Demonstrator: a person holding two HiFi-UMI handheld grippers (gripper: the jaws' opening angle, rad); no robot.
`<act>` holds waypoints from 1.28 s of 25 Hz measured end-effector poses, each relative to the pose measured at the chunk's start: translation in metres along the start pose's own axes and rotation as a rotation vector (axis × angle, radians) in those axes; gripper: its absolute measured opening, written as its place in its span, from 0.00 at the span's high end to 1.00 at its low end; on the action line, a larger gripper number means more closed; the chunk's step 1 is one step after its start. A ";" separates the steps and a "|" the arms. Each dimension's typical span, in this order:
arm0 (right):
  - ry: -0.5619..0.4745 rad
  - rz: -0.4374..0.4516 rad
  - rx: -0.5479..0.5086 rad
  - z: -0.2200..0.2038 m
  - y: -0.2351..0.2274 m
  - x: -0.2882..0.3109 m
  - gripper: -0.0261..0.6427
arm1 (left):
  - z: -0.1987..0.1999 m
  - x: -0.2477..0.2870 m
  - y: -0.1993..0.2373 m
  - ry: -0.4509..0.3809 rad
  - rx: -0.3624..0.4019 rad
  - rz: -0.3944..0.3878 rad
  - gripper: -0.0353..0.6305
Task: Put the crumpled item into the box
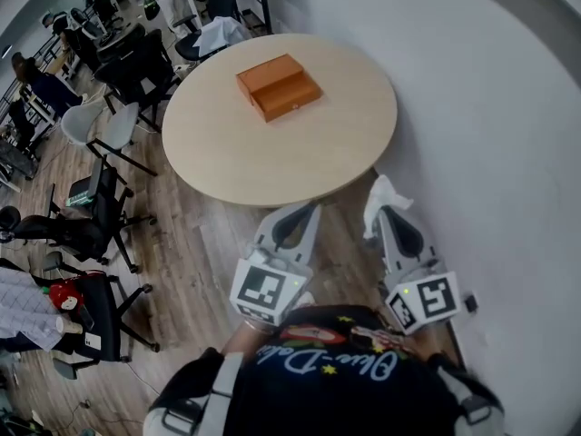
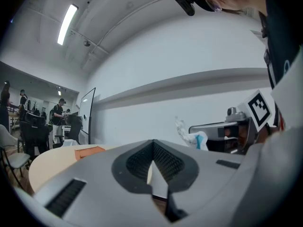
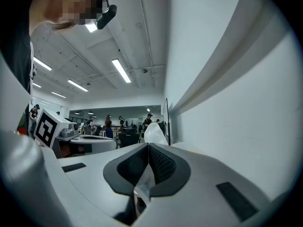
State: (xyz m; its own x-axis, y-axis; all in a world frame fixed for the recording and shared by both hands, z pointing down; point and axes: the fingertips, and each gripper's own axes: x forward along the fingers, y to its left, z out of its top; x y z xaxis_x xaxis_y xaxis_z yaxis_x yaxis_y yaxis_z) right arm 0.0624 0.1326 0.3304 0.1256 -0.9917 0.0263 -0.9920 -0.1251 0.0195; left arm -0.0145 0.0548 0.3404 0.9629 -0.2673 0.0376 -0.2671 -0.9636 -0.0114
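An orange box (image 1: 278, 86) lies closed on the round tan table (image 1: 300, 162), toward its far side. My right gripper (image 1: 385, 211) hovers off the table's near right edge, shut on a crumpled white item (image 1: 380, 200) that sticks up past its tips. In the right gripper view the crumpled item (image 3: 154, 133) pokes out beyond the closed jaws. My left gripper (image 1: 303, 211) is beside it to the left, just short of the table's near edge, shut with nothing in it. In the left gripper view the box (image 2: 88, 151) appears far left and the crumpled item (image 2: 188, 135) to the right.
A white wall (image 1: 490, 107) runs along the right, close to the right gripper. Office chairs (image 1: 107, 134) stand left of the table on the wooden floor (image 1: 195, 262). People and desks fill the room beyond, at upper left.
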 end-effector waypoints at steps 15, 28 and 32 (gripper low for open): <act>0.022 -0.005 -0.010 -0.008 0.012 0.065 0.96 | -0.016 0.010 0.072 0.016 -0.011 0.029 0.96; 0.047 0.145 0.004 -0.020 0.012 0.136 0.96 | -0.028 0.003 0.127 0.049 -0.054 0.209 0.96; 0.040 0.221 0.009 -0.020 0.008 0.173 0.96 | -0.029 0.013 0.152 0.062 -0.043 0.279 0.96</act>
State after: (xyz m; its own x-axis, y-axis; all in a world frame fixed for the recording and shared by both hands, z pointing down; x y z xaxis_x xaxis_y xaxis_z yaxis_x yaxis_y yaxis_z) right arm 0.0759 -0.0390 0.3549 -0.0946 -0.9931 0.0687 -0.9955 0.0948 -0.0003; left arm -0.0433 -0.0952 0.3679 0.8483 -0.5201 0.0997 -0.5238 -0.8518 0.0129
